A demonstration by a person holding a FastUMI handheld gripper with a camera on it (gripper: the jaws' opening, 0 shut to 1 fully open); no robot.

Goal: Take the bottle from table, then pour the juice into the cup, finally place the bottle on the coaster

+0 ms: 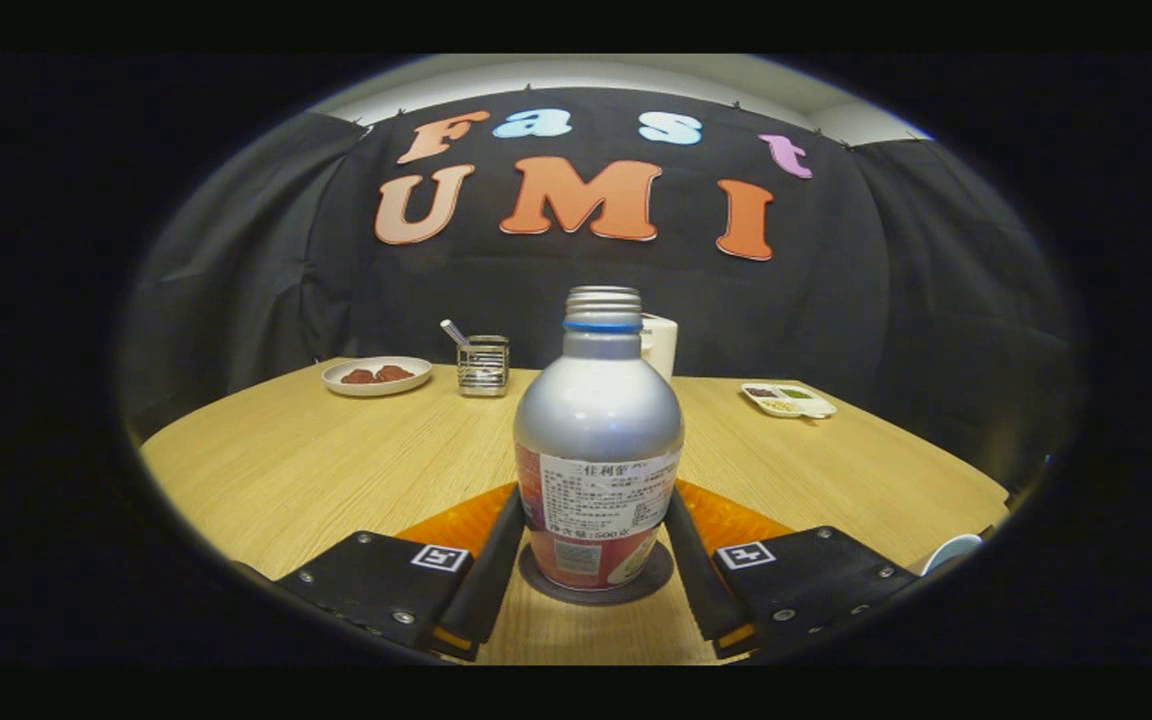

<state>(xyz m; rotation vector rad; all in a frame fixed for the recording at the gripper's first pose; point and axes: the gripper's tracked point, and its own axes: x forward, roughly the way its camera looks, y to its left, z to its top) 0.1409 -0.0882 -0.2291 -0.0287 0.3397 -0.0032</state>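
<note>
A silver metal bottle [598,440] with a blue neck ring, no cap and a printed label stands upright on a dark round coaster [537,584]. My gripper [596,505] holds it between its fingers. The left finger [492,570] and the right finger [698,575] both press against the bottle's lower sides at label height. A cup [952,551] with a light blue rim peeks in beyond the right finger, near the table's edge; its inside is hidden.
An orange mat [456,527] lies on the wooden table [316,470] just behind the bottle. Farther back are a plate of reddish food [376,375], a metal holder with a spoon [482,364], a white container [660,345] and a small snack tray [788,399].
</note>
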